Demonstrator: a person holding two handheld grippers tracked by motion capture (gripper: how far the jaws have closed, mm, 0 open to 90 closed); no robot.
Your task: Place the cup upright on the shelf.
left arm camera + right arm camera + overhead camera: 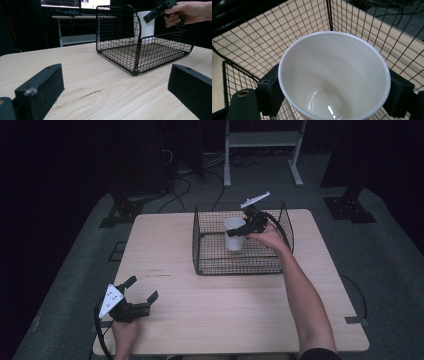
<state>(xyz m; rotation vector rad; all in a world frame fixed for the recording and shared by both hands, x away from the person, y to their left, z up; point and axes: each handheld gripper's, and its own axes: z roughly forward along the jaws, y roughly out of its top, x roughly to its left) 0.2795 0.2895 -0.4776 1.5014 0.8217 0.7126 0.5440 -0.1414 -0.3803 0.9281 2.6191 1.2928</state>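
A white cup (232,242) stands upright inside a black wire basket (240,266) at the back middle of the wooden table. My right gripper (237,231) reaches in from the right and is shut on the cup, with one jaw on each side of its upper wall. In the right gripper view I look down into the empty cup (334,82), and the right gripper (334,95) presses on both its flanks over the basket mesh (262,37). I cannot tell whether the cup rests on the basket floor. My left gripper (143,288) sits open near the table's front left corner, holding nothing.
In the left gripper view the left gripper (115,85) faces the basket (140,57), with the cup (146,27) and right gripper (157,11) beyond. A metal stand (262,150) and floor cables (180,185) lie behind the table (225,320).
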